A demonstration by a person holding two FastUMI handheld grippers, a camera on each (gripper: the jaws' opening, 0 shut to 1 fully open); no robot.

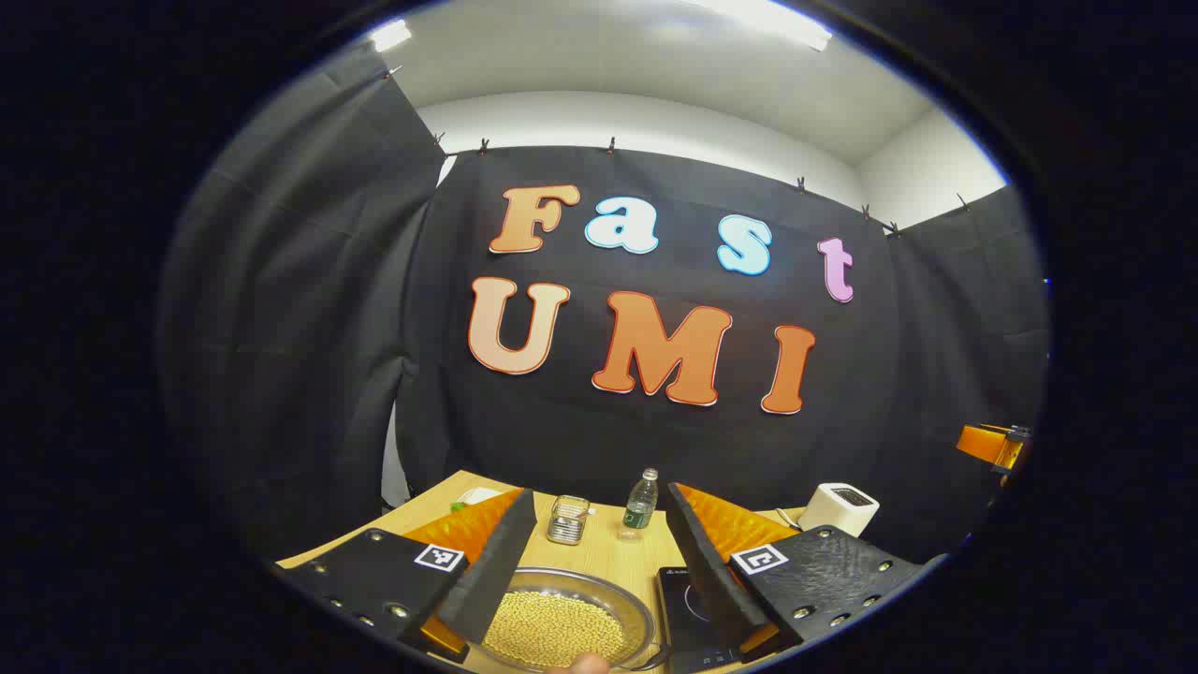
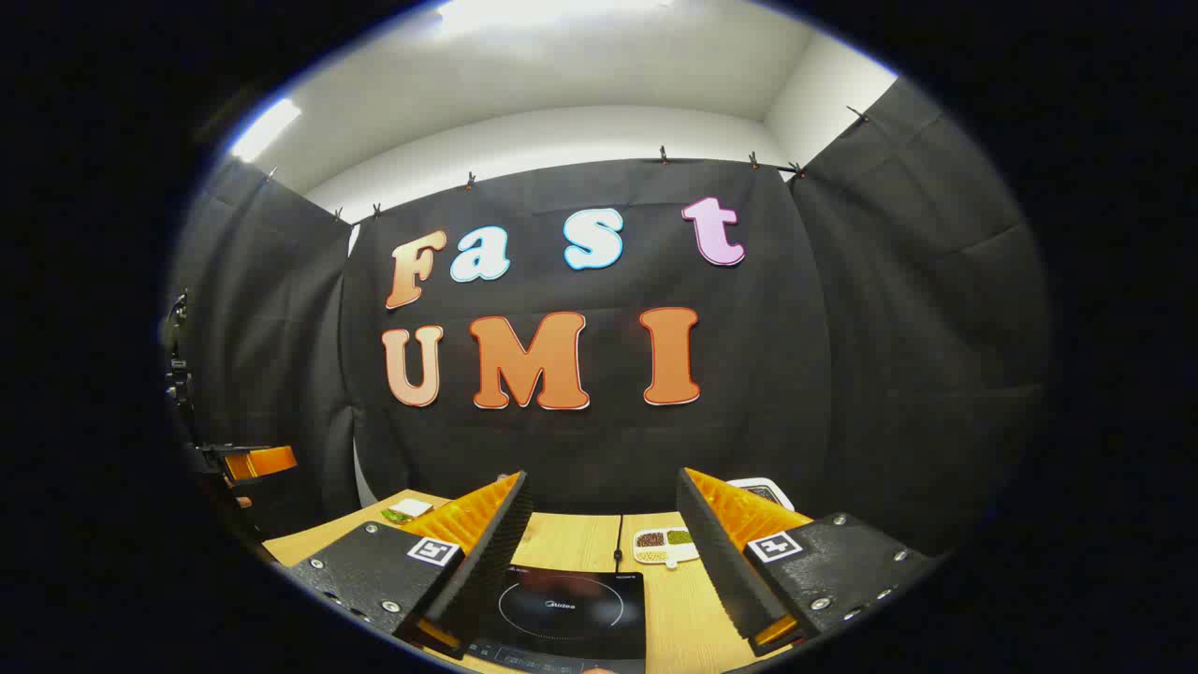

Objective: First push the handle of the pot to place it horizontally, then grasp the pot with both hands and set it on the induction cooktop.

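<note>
We list by colour. Left gripper [image 1: 591, 562]: black fingers backed in orange, each carrying a black-and-white square marker; right gripper [image 2: 599, 552] the same. Pot [image 1: 562, 622]: silvery metal, filled with pale yellow grains. Induction cooktop [image 2: 566, 608]: glossy black with a thin white ring. Table [image 2: 688, 622]: light wood grain. Bottle [image 1: 641, 505]: clear with a green label. Toaster-like box [image 1: 840, 508]: white. Small tray [image 2: 664, 545]: white, holding brown and green fillings.
</note>
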